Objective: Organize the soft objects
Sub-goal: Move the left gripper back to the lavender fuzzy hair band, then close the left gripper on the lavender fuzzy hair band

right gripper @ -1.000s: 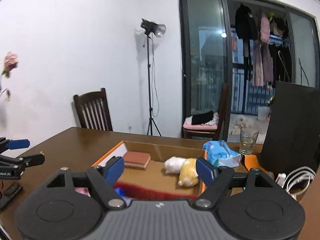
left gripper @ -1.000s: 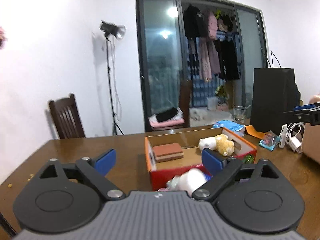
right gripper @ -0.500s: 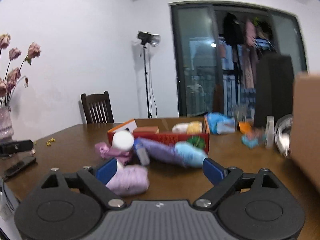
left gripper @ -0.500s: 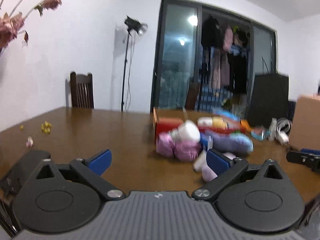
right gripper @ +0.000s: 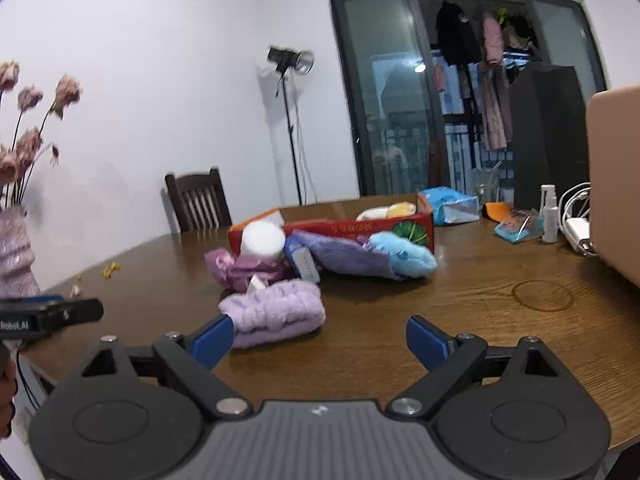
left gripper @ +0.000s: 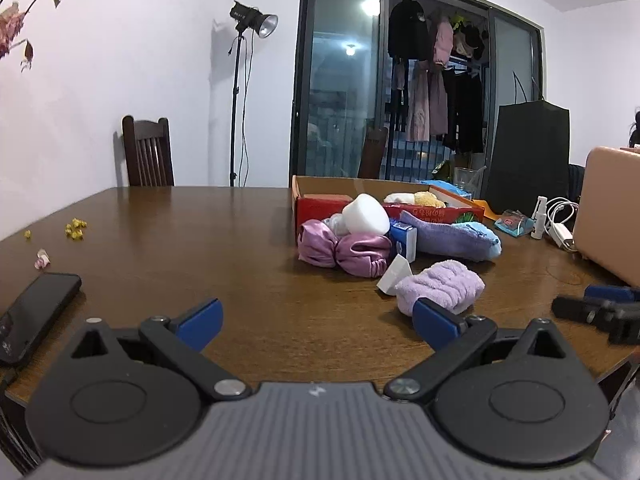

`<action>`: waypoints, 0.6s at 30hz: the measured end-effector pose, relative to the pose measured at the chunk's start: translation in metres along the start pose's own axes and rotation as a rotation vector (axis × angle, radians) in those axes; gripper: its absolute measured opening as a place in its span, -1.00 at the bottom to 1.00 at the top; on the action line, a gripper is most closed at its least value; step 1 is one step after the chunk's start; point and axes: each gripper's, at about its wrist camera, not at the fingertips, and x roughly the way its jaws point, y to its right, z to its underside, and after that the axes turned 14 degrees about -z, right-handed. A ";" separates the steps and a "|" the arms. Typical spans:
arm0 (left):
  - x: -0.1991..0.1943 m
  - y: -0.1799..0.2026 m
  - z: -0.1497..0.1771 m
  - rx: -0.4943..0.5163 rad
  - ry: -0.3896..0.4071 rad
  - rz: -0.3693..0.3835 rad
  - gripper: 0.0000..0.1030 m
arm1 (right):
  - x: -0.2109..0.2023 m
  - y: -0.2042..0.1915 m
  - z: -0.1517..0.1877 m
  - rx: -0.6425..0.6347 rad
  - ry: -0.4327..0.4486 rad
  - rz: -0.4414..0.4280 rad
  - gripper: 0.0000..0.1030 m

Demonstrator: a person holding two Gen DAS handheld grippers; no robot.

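Observation:
A pile of soft things lies on the brown table in front of a red and orange cardboard box. It holds a lilac folded towel, a pink satin scrunchie, a white foam roll and a purple and blue plush. A white and yellow plush lies inside the box. My left gripper is open and empty, low over the near table edge. My right gripper is open and empty, its left finger beside the lilac towel.
A black phone lies at the left table edge. A tan box, white cables, a spray bottle, a black bag and a blue packet stand at the right. A vase of dried flowers stands at the left.
Both grippers have pulled back from over the box to the near table edge and dropped lower. The pile of soft things now lies ahead of them.

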 end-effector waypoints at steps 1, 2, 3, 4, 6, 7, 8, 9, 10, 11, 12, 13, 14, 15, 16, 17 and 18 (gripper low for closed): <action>0.002 0.001 0.001 -0.004 -0.008 0.000 1.00 | 0.003 -0.003 0.002 -0.019 -0.026 0.007 0.81; 0.004 0.002 0.001 -0.005 -0.016 0.002 1.00 | 0.007 -0.007 0.005 -0.050 -0.039 0.032 0.81; 0.006 0.004 0.003 -0.003 -0.020 0.005 1.00 | 0.008 -0.010 0.007 -0.076 -0.044 0.045 0.81; 0.008 0.006 0.003 -0.002 -0.026 0.008 1.00 | 0.010 -0.012 0.009 -0.095 -0.053 0.036 0.80; 0.015 0.010 0.004 -0.008 -0.045 0.026 1.00 | 0.013 -0.008 0.008 -0.075 -0.065 0.004 0.77; 0.018 0.012 0.003 -0.014 -0.057 0.038 0.99 | 0.015 -0.003 0.007 -0.050 -0.063 -0.008 0.74; 0.021 0.014 0.002 -0.020 -0.068 0.056 0.99 | 0.016 0.001 0.004 -0.024 -0.055 -0.024 0.71; 0.025 0.017 0.001 -0.024 -0.078 0.074 0.99 | 0.018 0.006 0.002 -0.004 -0.037 -0.042 0.69; 0.029 0.021 -0.001 -0.029 -0.087 0.093 0.99 | 0.020 0.010 -0.001 0.004 -0.017 -0.055 0.69; 0.033 0.025 -0.003 -0.034 -0.095 0.115 0.99 | 0.024 0.013 -0.004 0.008 -0.007 -0.056 0.69; 0.039 0.028 -0.006 -0.041 -0.109 0.140 0.98 | 0.029 0.016 -0.008 0.006 -0.012 -0.056 0.69; 0.045 0.031 -0.009 -0.050 -0.120 0.161 0.95 | 0.035 0.020 -0.013 0.007 -0.019 -0.065 0.69; 0.052 0.036 -0.013 -0.058 -0.134 0.185 0.91 | 0.043 0.025 -0.018 0.017 -0.024 -0.082 0.69; 0.059 0.039 -0.016 -0.067 -0.149 0.204 0.87 | 0.050 0.031 -0.024 0.035 -0.026 -0.090 0.61; 0.067 0.043 -0.018 -0.074 -0.166 0.220 0.84 | 0.058 0.037 -0.029 0.048 -0.032 -0.092 0.51; 0.074 0.048 -0.020 -0.077 -0.184 0.228 0.74 | 0.069 0.042 -0.035 0.054 -0.050 -0.094 0.47; 0.080 0.052 -0.022 -0.079 -0.199 0.236 0.63 | 0.077 0.045 -0.039 0.060 -0.060 -0.096 0.40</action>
